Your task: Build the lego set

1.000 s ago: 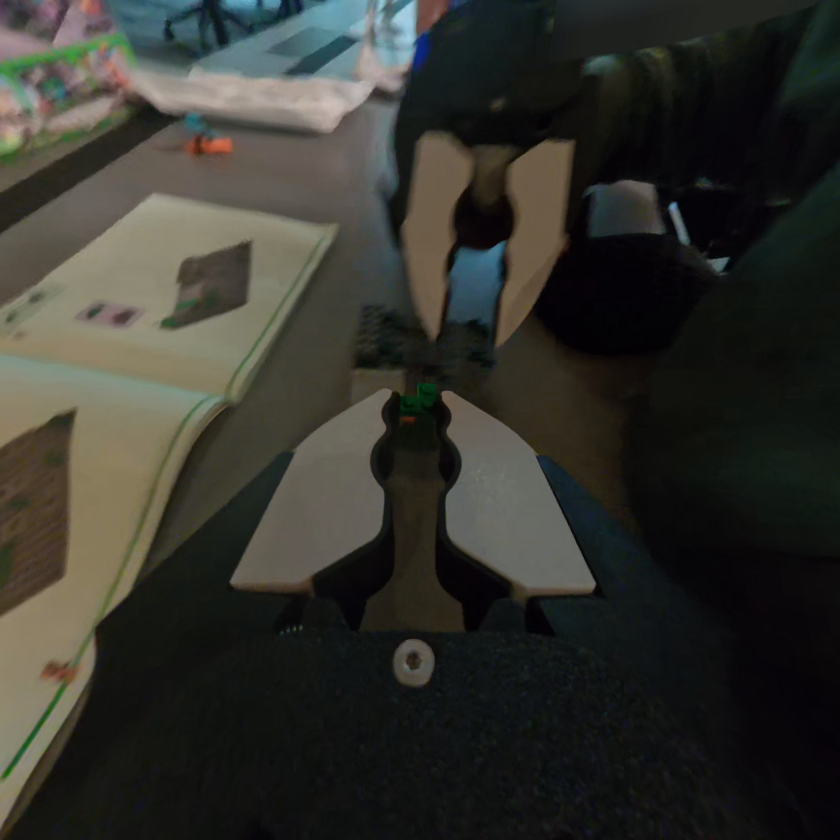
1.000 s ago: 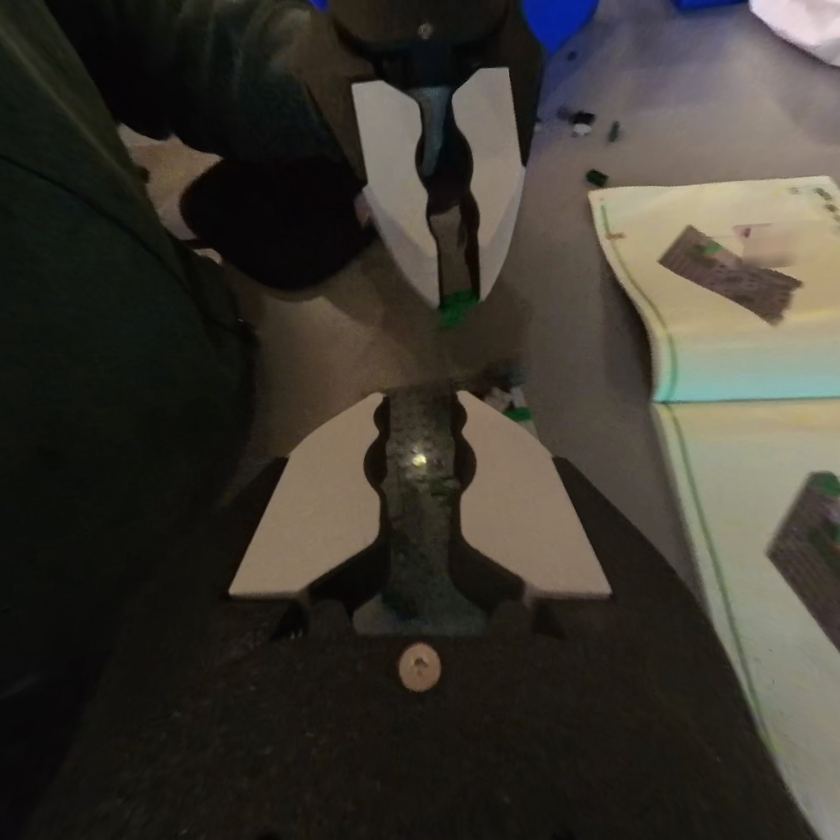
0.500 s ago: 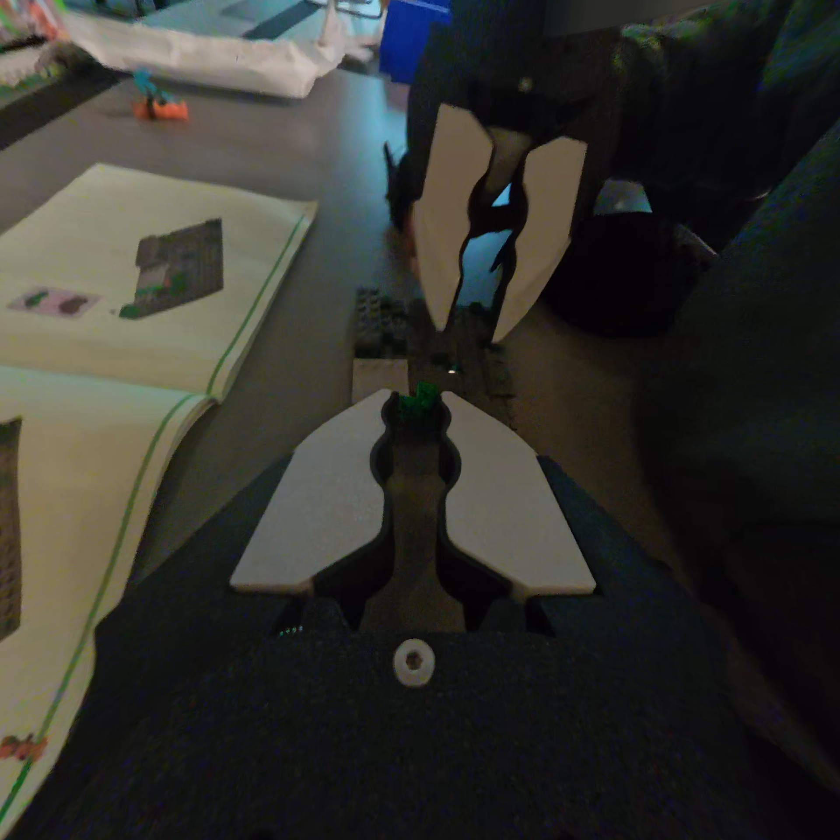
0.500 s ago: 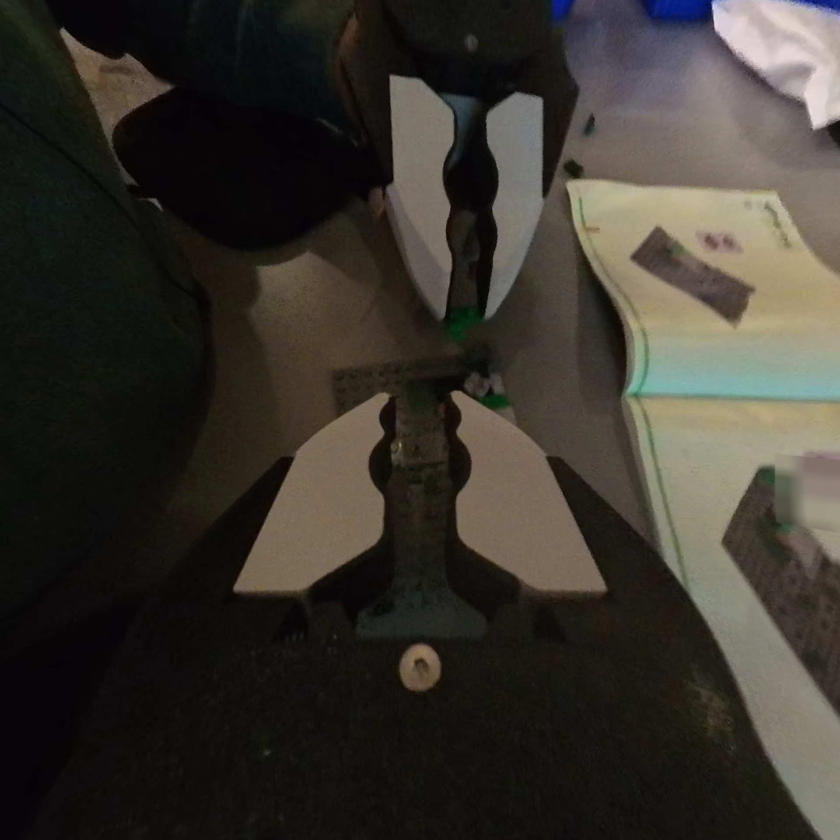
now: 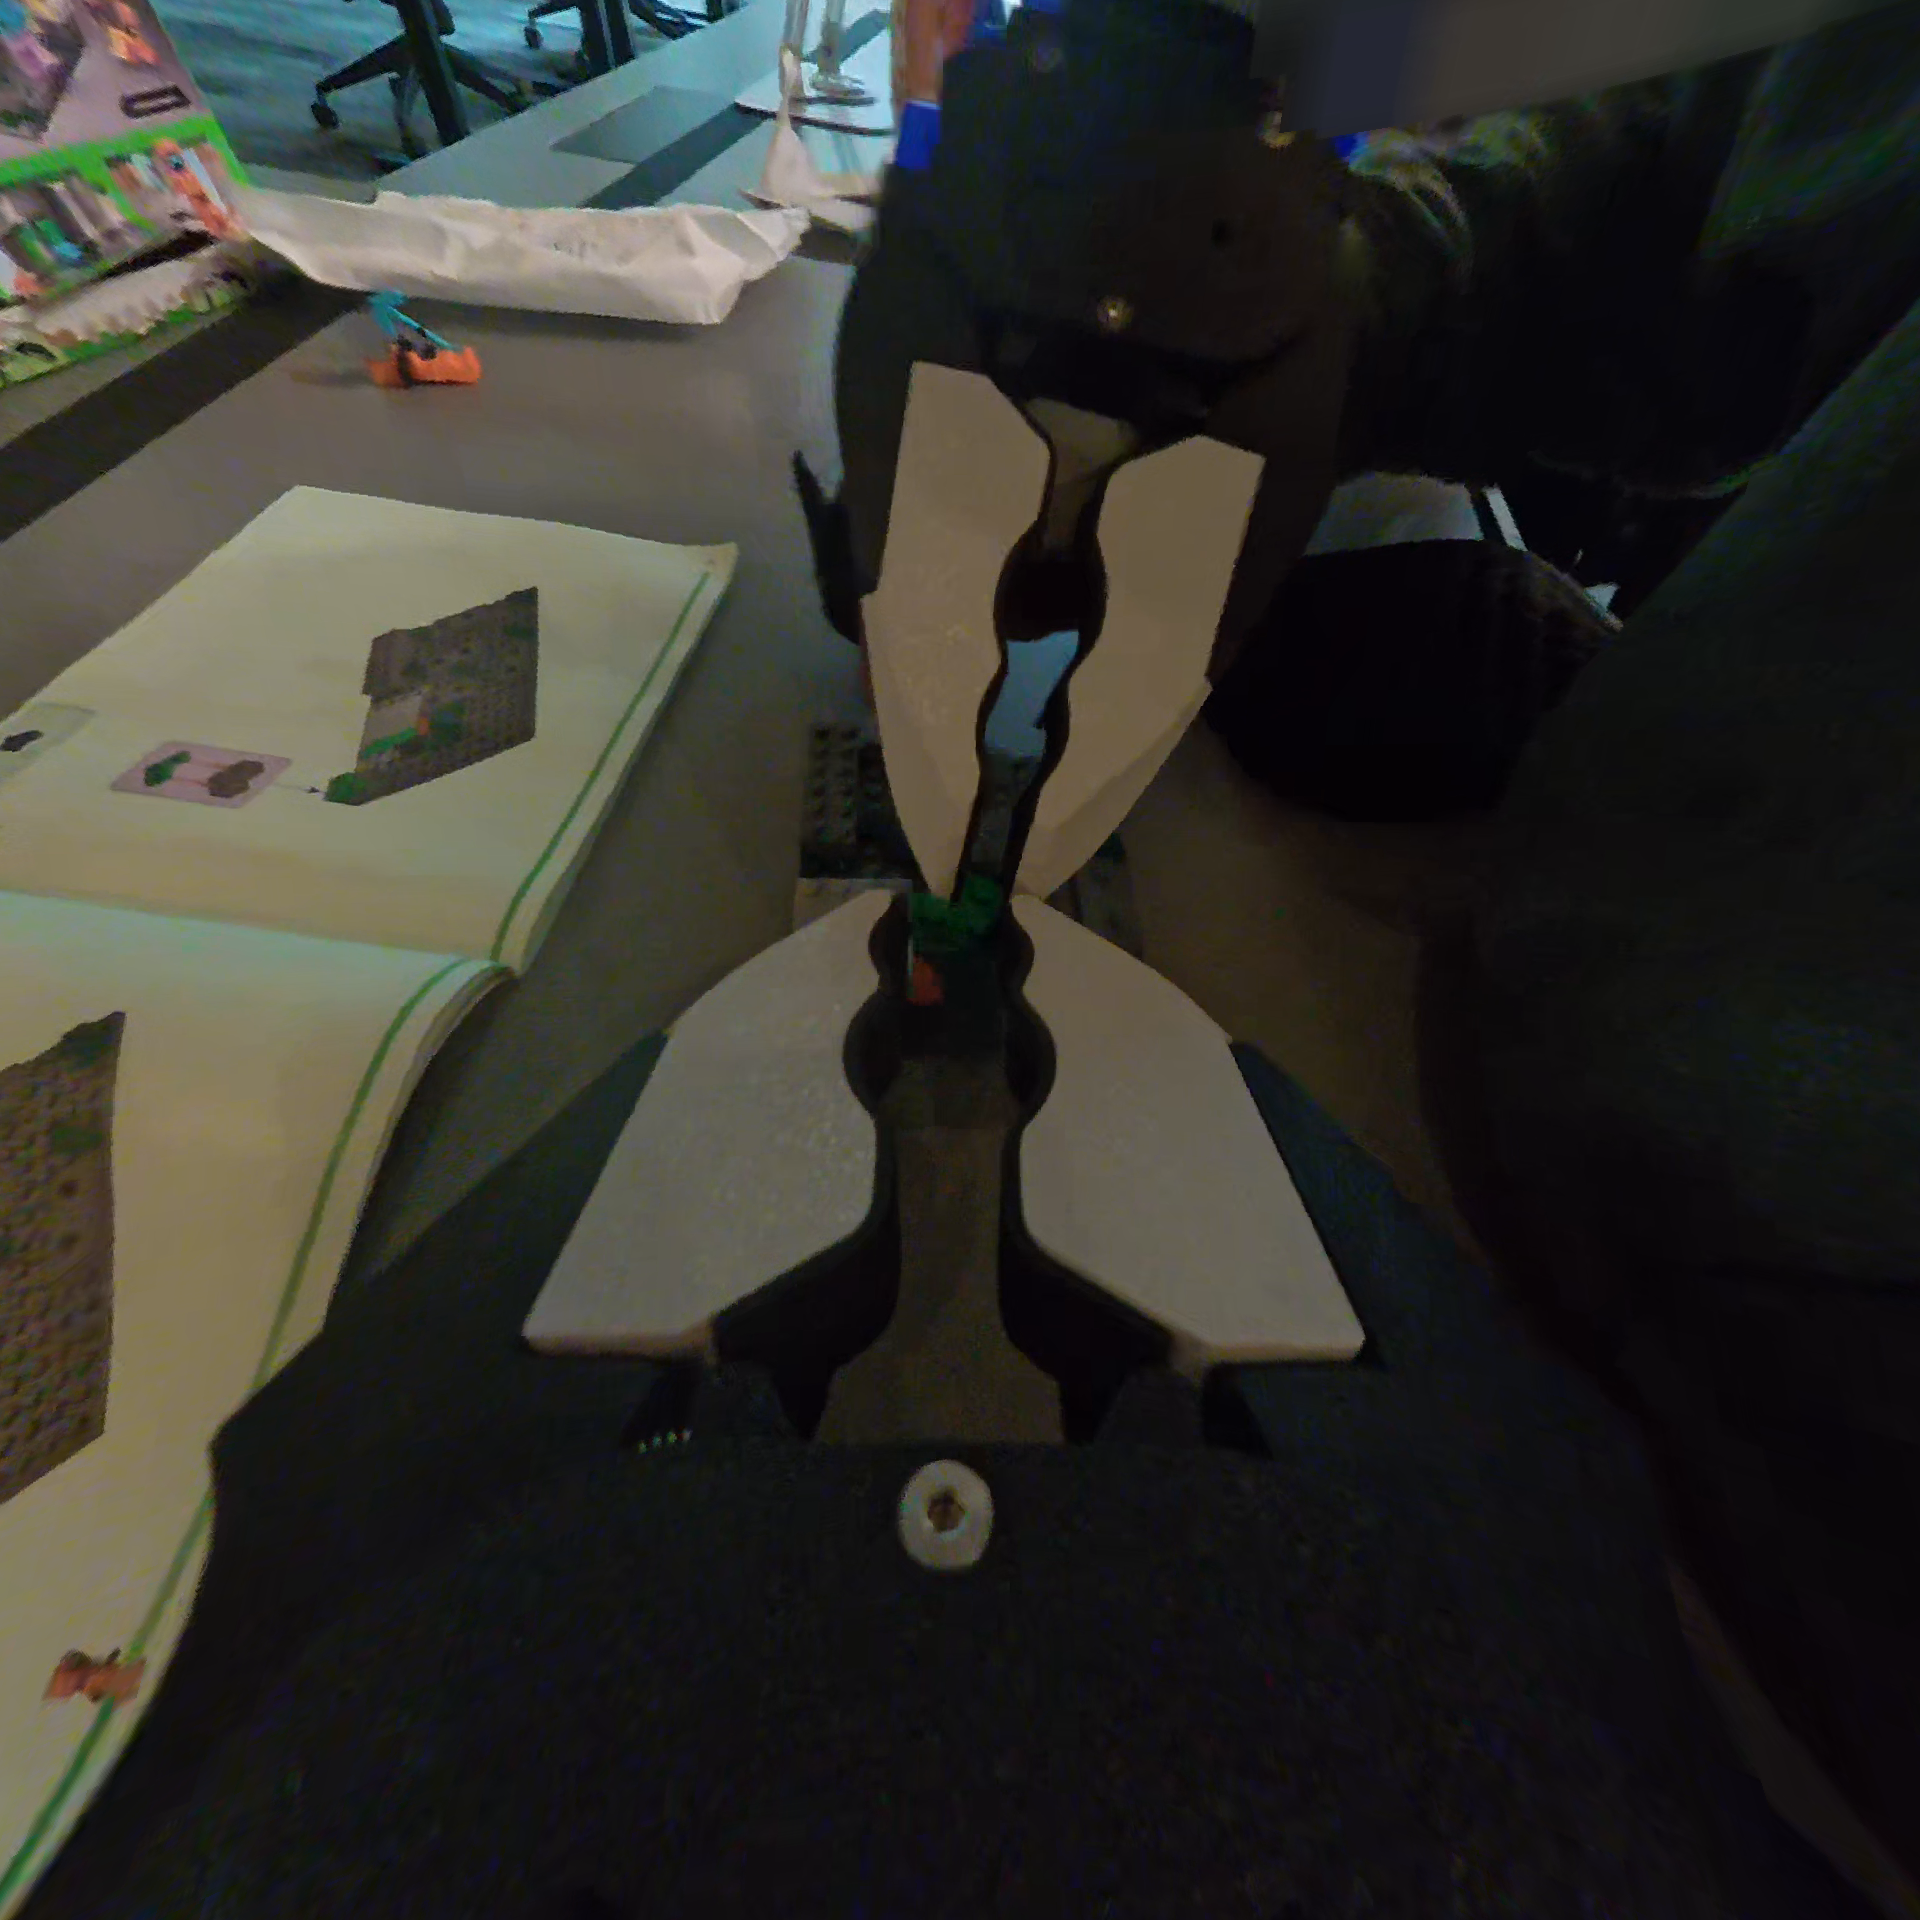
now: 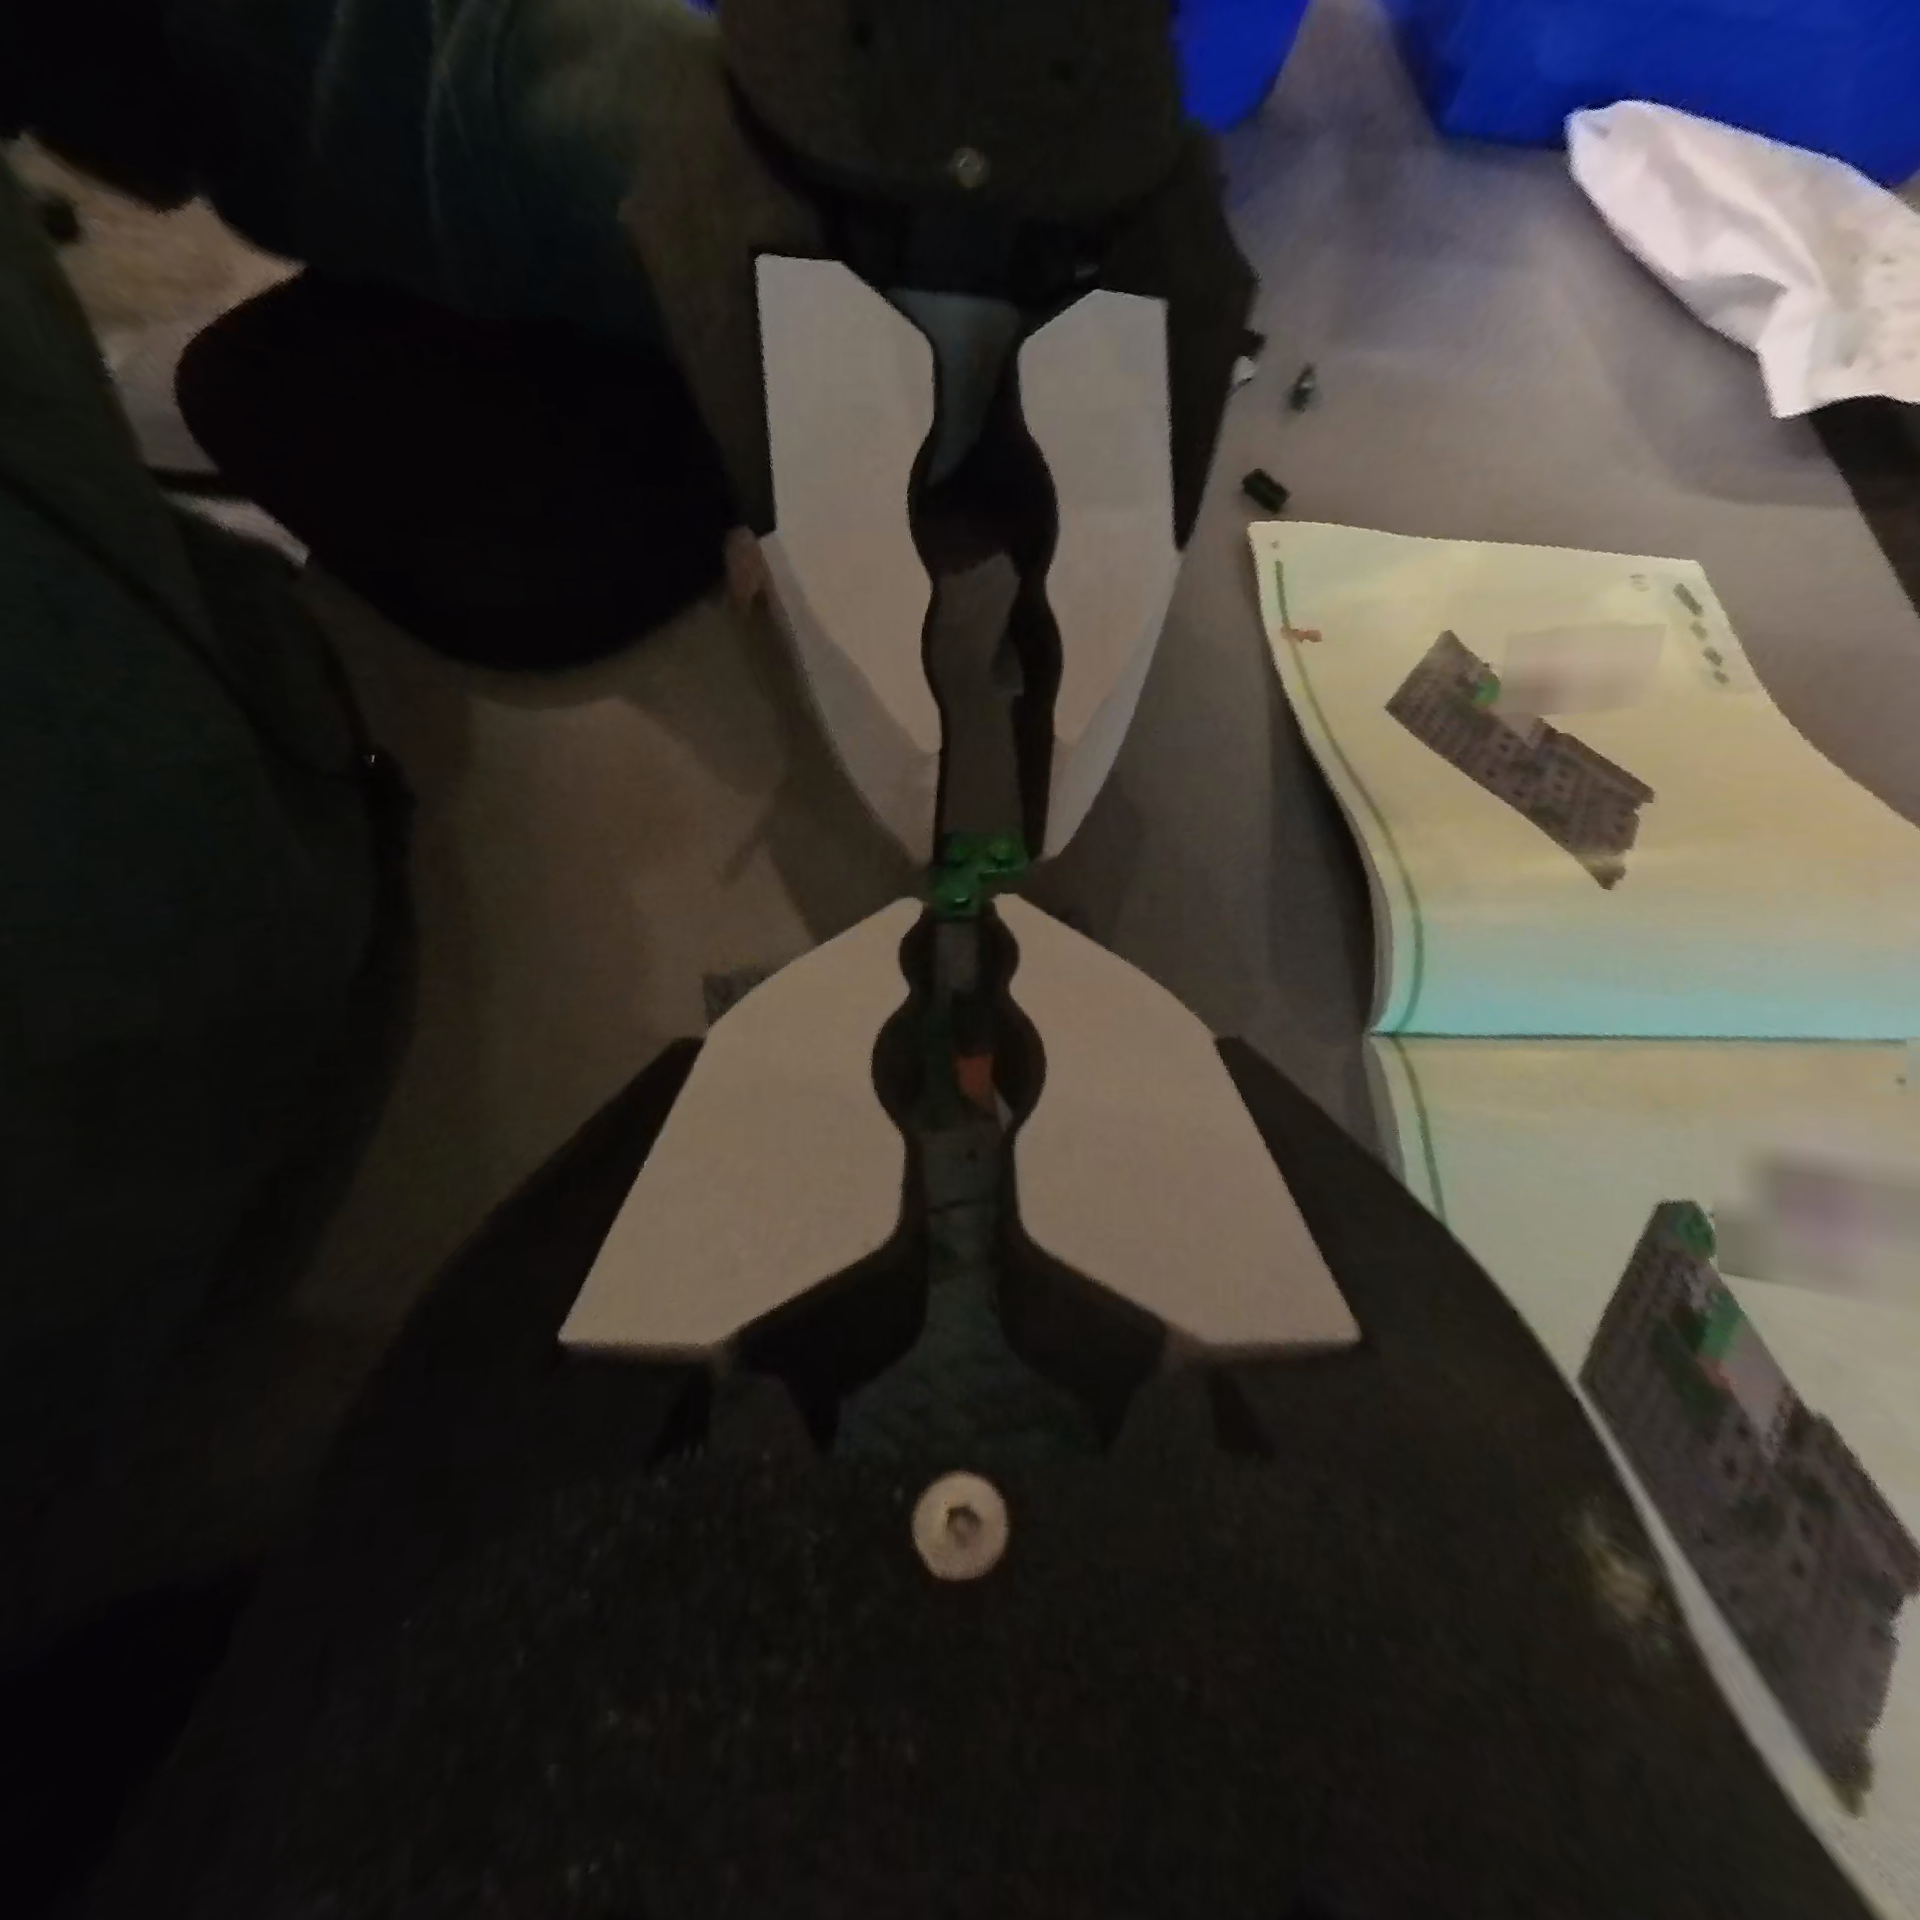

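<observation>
A small green lego piece (image 5: pixel 954 916) is held between both grippers, above a dark grey studded baseplate (image 5: pixel 840 792) on the table. My left gripper (image 5: pixel 951 914) is shut on its near end. My right gripper (image 5: pixel 982 885) comes from the far side, and its tips are closed on the far end. In the right wrist view the green piece (image 6: pixel 975 871) sits just past my right gripper (image 6: pixel 961 906), with the left gripper (image 6: pixel 987 840) opposite, tip to tip. The baseplate (image 6: pixel 961 1226) shows through the finger gap, with a small orange bit (image 6: pixel 974 1075) on it.
An open instruction booklet (image 5: pixel 364 727) lies left of the baseplate and also shows in the right wrist view (image 6: pixel 1558 883). Farther back are a lego box (image 5: pixel 94 187), a white paper bag (image 5: pixel 520 249) and a small orange-teal model (image 5: pixel 416 358). Loose dark pieces (image 6: pixel 1262 483) lie nearby. A dark sleeve (image 5: pixel 1662 935) fills the right. From the right gripper's tips to the small orange bit (image 6: pixel 974 1075) is close to 6 cm.
The two grippers have come together tip to tip. My right gripper's fingers have narrowed onto the green piece that my left gripper held all along.
</observation>
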